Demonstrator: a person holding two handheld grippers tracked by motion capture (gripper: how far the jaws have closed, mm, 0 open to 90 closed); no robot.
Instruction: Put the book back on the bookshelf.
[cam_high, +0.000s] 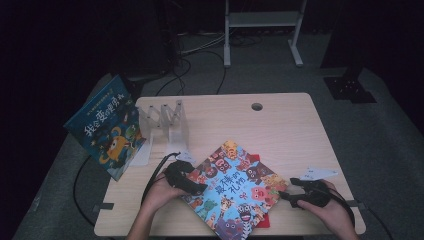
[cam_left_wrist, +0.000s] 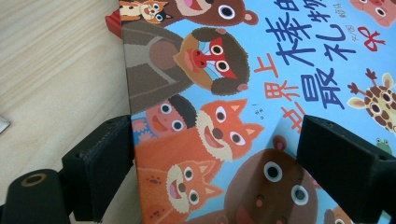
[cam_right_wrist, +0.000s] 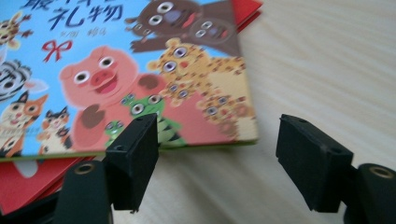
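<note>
Jaws of both the left tool (cam_high: 197, 188) and right tool (cam_high: 285, 196) stand open, seemingly clear of the picture book (cam_high: 235, 186).

**Lettering Found on Two Book Covers**

On the animal picture book (cam_left_wrist: 243, 93) lying on the bench, the blue characters 最棒 and 礼物 are read in the left gripper view, with orange 世界上 printed beside them. In the right gripper view, 礼物 is seen above a small red bow. On the blue book (cam_high: 107, 127) propped at the left, large pale characters are printed, among them 我 and 变; the rest cannot be made out.
</note>
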